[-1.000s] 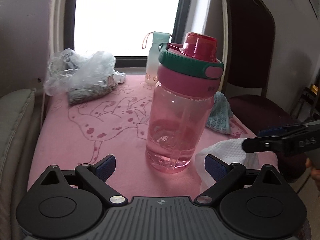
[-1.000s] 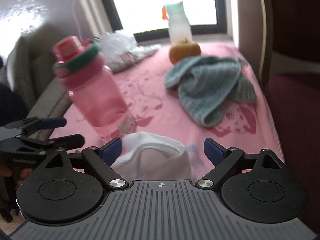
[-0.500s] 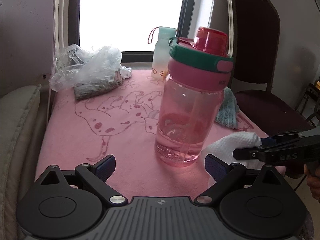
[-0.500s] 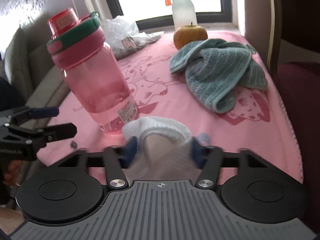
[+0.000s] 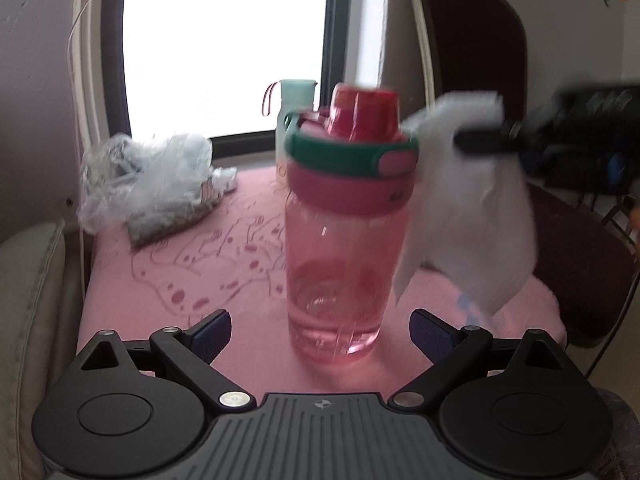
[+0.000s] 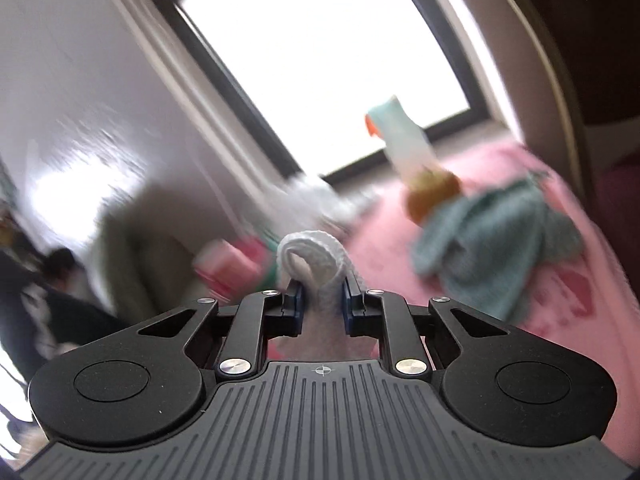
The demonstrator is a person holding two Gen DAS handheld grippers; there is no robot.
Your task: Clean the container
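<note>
A pink see-through bottle [image 5: 340,256] with a green-ringed red lid stands upright on the pink cloth-covered table [image 5: 180,280], a little water at its bottom. My left gripper [image 5: 320,330] is open, its fingers level with the bottle's base on either side, just short of it. My right gripper [image 6: 321,304] is shut on a white cloth [image 6: 314,256]. In the left wrist view that white cloth [image 5: 472,208] hangs in the air right of the bottle's lid, and the right gripper [image 5: 480,140] comes in from the right. The right wrist view is blurred, with the bottle's lid [image 6: 228,264] low at left.
A crumpled plastic bag [image 5: 152,184] lies at the back left of the table. A pale mint bottle [image 5: 294,120] stands by the window, an apple [image 6: 432,196] in front of it. A teal towel [image 6: 492,240] lies on the right. A dark chair [image 5: 480,60] stands beyond the table's right edge.
My right gripper closed on the white cloth and lifted it off the table to the height of the bottle's lid. The left gripper has come a little closer to the bottle.
</note>
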